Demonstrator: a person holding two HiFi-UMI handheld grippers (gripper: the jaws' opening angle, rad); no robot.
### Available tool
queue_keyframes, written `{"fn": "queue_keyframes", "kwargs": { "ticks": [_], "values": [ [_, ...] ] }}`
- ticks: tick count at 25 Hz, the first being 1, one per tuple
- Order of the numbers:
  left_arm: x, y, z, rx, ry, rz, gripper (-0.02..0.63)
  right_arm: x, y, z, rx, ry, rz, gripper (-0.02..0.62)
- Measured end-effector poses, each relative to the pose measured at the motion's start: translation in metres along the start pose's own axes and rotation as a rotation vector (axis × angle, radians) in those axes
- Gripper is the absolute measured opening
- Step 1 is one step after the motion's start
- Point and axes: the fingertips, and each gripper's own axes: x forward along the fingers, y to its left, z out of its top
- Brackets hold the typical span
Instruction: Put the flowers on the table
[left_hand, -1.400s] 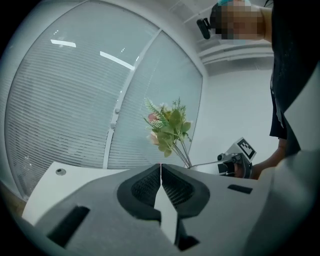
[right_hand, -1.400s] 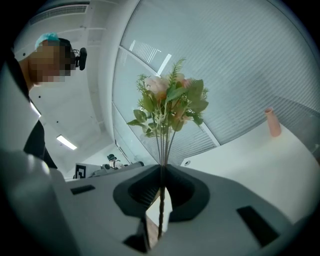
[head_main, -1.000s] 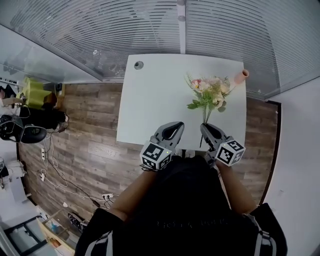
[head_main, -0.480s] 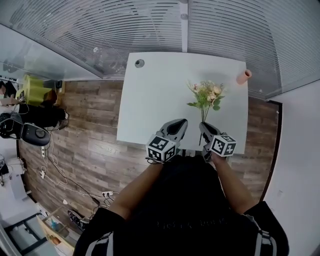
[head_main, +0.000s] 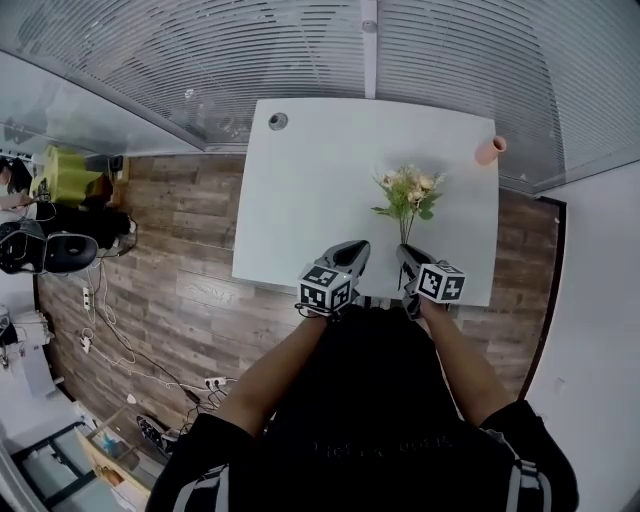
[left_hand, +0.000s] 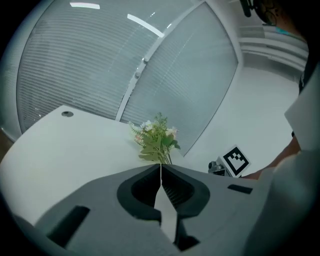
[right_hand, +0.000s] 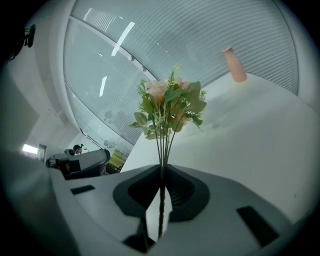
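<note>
Beside slatted glass walls (head_main: 450, 60), gripped flowers (head_main: 407, 190) stand over white table (head_main: 300, 200).

Flower stems (head_main: 405, 232) end hidden behind right gripper (head_main: 408, 254).

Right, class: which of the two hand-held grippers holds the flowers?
The right hand-held gripper: its jaws pinch the stems of the flowers. The left hand-held gripper is shut on nothing.

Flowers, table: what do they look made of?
Flowers: probably artificial, fabric or plastic; thin, stiff, straight stems and matte leaves, though the look leaves it open. Table: smooth white top, likely laminate or painted board; faint sheen, no grain.
</note>
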Motion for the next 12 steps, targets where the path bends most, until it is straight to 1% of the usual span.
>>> {"fn": "queue_keyframes", "kwargs": {
  "ticks": [3, 6, 9, 12],
  "values": [
    [0.008, 0.003, -0.011, -0.009, 0.032, 0.001, 0.018, 0.006, -0.007, -0.009, -0.01, 0.038, -0.017, 0.046],
    [0.011, 0.01, -0.022, -0.025, 0.045, 0.018, 0.018, 0.011, -0.009, -0.017, -0.024, 0.057, -0.034, 0.046],
    [0.013, 0.019, -0.033, -0.019, 0.06, 0.041, 0.018, 0.018, -0.01, -0.025, -0.034, 0.073, -0.043, 0.046],
    [0.017, 0.024, -0.04, -0.024, 0.079, 0.056, 0.018, 0.024, -0.018, -0.029, -0.056, 0.092, -0.073, 0.046]
  ]
}}
